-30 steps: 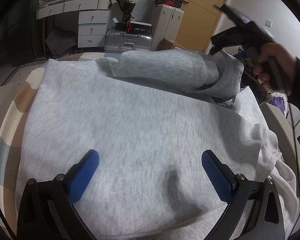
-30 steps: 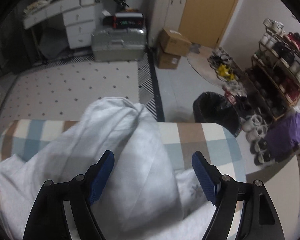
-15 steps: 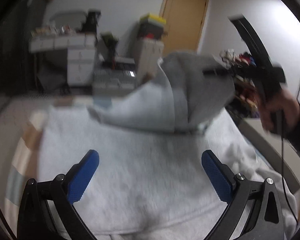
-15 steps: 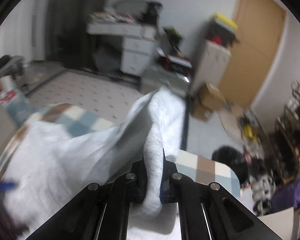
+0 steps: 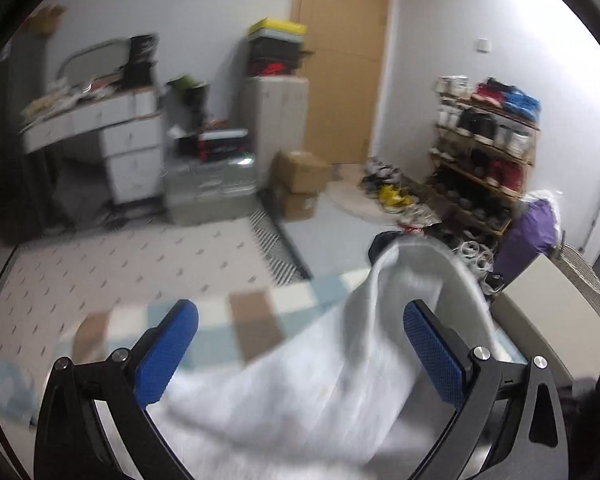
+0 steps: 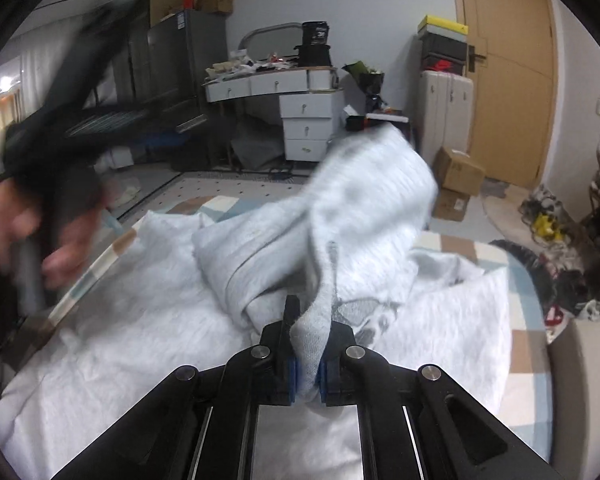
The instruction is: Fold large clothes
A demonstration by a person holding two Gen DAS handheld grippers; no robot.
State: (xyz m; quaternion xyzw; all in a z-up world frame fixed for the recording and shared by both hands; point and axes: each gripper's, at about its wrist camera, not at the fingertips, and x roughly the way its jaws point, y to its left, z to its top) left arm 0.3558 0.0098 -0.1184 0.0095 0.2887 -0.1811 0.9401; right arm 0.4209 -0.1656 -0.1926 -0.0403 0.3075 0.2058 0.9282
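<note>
The right tool is clamped shut on a fold of the grey sweatshirt, the cloth pinched between its blue pads and rising in a ridge just ahead of the jaws. From that pinch a bunched part of the garment stands lifted above the rest, which lies spread flat over the checked cover of the surface below. That cover shows in brown, pale blue and cream squares along the left and right edges of the sweatshirt.

The left tool stands wide open, its blue pads well apart and pressing on nothing. The sweatshirt lies below and between them, one raised part humped up near the right pad; the view is blurred. In the right wrist view this left tool appears as a dark, smeared shape at the left, held by a hand above the left edge of the garment.

Behind stand a white set of drawers, a silver case, cardboard boxes, a wooden door and a shoe rack.
</note>
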